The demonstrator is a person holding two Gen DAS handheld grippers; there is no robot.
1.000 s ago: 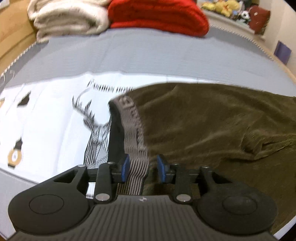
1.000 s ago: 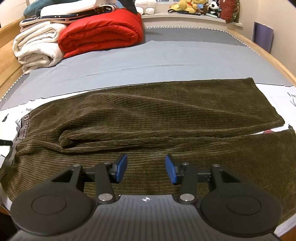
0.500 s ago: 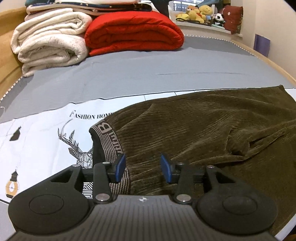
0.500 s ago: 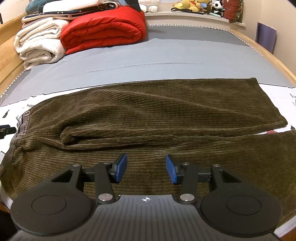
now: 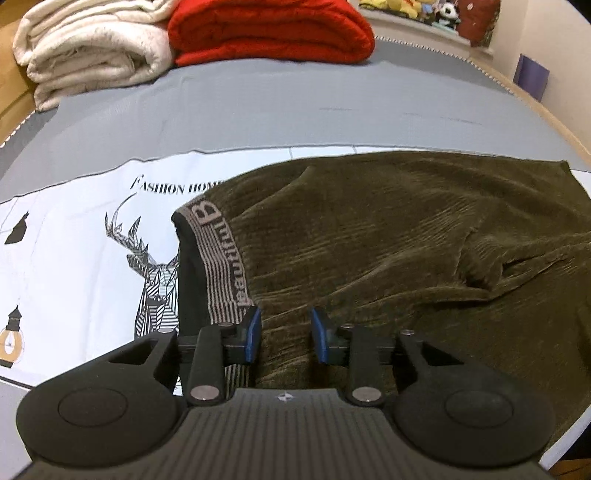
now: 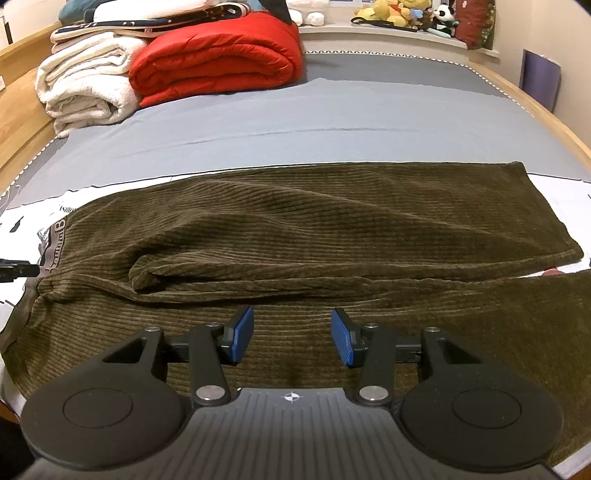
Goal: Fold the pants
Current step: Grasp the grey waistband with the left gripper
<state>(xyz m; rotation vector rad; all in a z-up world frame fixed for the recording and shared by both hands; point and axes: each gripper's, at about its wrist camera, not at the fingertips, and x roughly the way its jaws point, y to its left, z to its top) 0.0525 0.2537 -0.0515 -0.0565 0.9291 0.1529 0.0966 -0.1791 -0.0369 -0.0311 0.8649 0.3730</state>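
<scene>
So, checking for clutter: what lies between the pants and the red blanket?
Only bare grey sheet between pants and red blanket, in the right wrist view.

Bed (image 6: 332,110) w/ pants (image 6: 295,229), blankets (image 6: 207,62)

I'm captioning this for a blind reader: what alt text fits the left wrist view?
Left gripper, jaws closing, sits over the waistband end of brown corduroy pants spread on a bed, fabric between its blue pads. A deer-print sheet lies under the pants; folded white and red blankets sit behind.
</scene>
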